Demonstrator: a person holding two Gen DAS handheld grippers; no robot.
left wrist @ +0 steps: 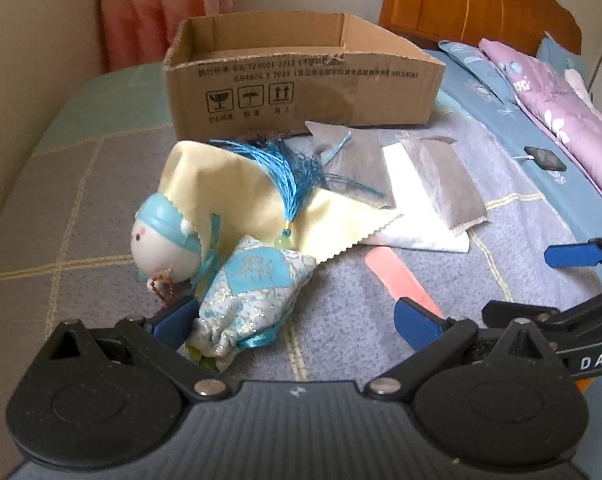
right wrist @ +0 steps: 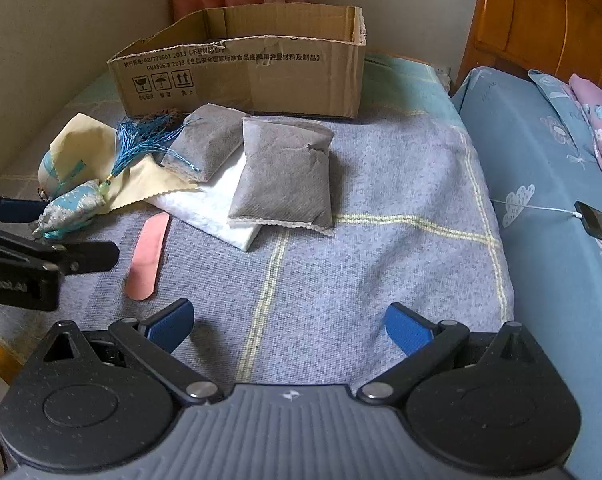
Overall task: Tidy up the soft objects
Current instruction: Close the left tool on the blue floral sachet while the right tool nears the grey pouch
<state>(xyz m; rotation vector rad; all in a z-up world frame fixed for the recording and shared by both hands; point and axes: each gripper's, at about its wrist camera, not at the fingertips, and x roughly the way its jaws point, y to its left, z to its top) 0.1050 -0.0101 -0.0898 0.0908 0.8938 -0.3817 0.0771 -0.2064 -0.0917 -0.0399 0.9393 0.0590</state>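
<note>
Left gripper (left wrist: 297, 318), fingers spread, straddles the brocade sachet (left wrist: 253, 296) lying before the cardboard box (left wrist: 301, 84), seemingly poised to seize it; right gripper (right wrist: 289, 326) waits open-fingered, empty.

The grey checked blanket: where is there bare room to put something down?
Bare blanket lies right of the grey fabric pouch, up to the blue bedsheet, and in front of the right gripper. Crowded left, around the pink strip and blue brocade sachet.
</note>
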